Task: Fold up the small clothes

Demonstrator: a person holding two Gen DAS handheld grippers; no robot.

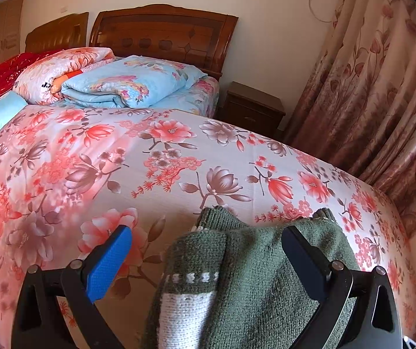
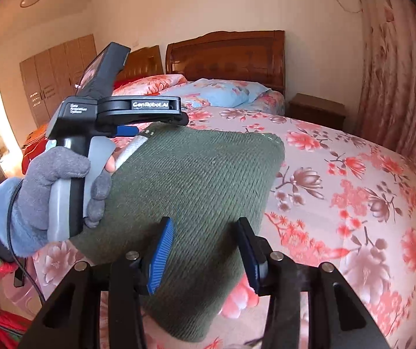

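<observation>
- Left wrist view: left gripper with jaws spread wide, blue pad on the left finger, dark pad on the right.
- Green knitted garment lies near, between and under the fingers, on the floral bedspread; white band and dotted trim on its left fold. The right finger sits on the knit; nothing is pinched.
- Far: folded blue quilt, pink floral quilt, wooden headboard. Nightstand far right, floral curtain beyond it.
- Right wrist view: right gripper jaws moderately apart, over the near edge of the same garment; cannot tell whether the pads touch it.
- Left, a grey-gloved hand holds the other gripper's handle, its fingers at the garment's far-left corner.
- Wardrobe far left.
</observation>
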